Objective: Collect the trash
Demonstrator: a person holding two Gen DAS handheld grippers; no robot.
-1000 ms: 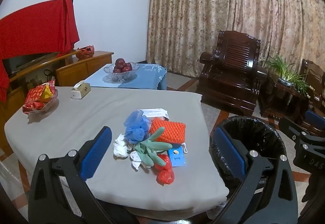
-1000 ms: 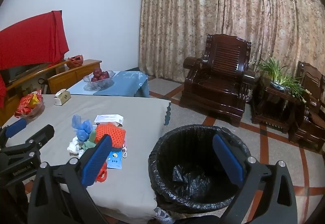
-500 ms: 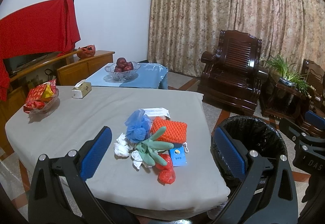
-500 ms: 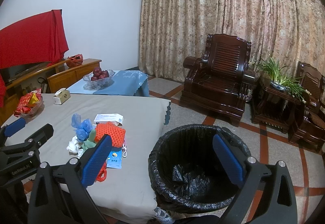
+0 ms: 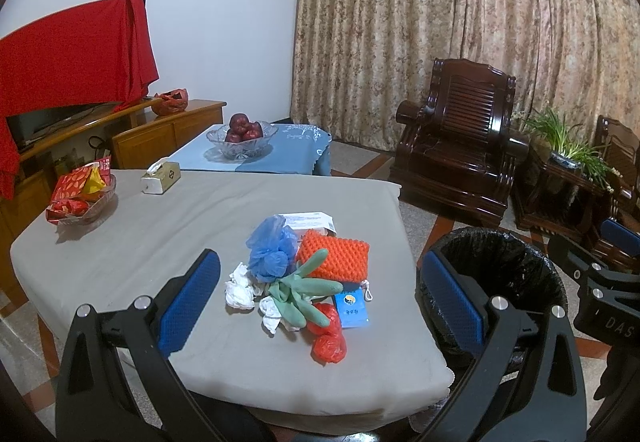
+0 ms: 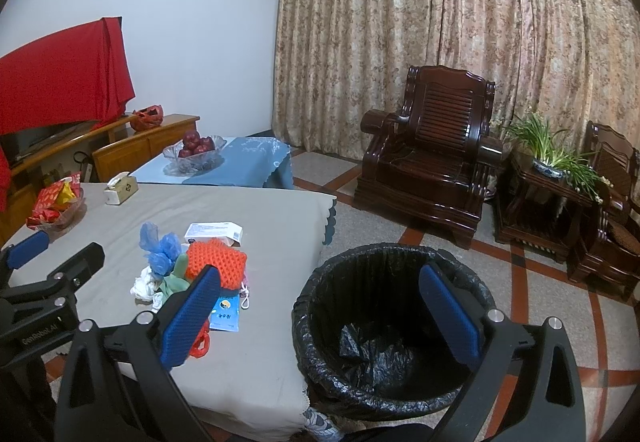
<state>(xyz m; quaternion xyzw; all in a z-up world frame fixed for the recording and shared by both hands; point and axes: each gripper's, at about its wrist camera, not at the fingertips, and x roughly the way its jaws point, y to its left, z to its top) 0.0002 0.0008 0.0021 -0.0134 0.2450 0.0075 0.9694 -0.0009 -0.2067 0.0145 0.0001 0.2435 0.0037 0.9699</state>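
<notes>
Nothing is moved since a second ago: both grippers' fingers (image 5: 188,298) are held wide and empty, trash pile (image 5: 304,278) untouched on the desk (image 5: 140,242).

"GenRobot.AI" printed on left tool (image 6: 38,336) body; "DAS…" partly readable on right tool (image 5: 618,332) body.

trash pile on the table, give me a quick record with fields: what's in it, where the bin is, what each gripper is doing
pile: blue plastic bag, orange foam net, green glove, white tissues, red plastic bag, small blue packet, white box
pile place: near edge of the grey table, toward the bin side
bin: on the floor beside the table, black liner, almost empty
left gripper: open, empty, pointed at the pile
right gripper: open, empty, over the bin's edge
</notes>
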